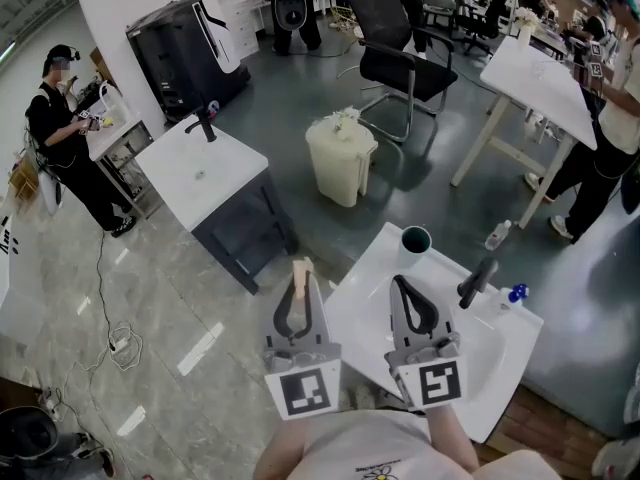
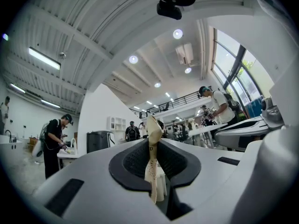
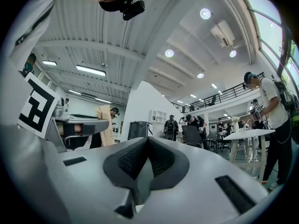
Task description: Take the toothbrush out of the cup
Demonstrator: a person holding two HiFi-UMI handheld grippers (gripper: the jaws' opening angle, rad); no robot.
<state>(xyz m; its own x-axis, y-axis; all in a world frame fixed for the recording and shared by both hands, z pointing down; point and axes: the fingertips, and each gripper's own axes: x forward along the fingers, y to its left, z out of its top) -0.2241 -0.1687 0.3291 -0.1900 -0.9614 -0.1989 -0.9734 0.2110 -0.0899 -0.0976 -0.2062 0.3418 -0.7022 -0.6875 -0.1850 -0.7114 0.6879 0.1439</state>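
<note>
A beige toothbrush sticks up from between the tips of my left gripper, which is shut on it and held left of the white basin counter, over the floor. In the left gripper view the toothbrush stands upright, clamped in the left gripper. The dark teal cup stands at the counter's far edge with nothing showing in it. My right gripper is over the counter, below the cup, shut and holding nothing. In the right gripper view the right gripper has its jaws together, and the toothbrush shows at the left.
A black faucet and a small blue thing are at the counter's right. Beyond stand a cream bin, a second basin stand, a black office chair and a white table. A person stands at the left.
</note>
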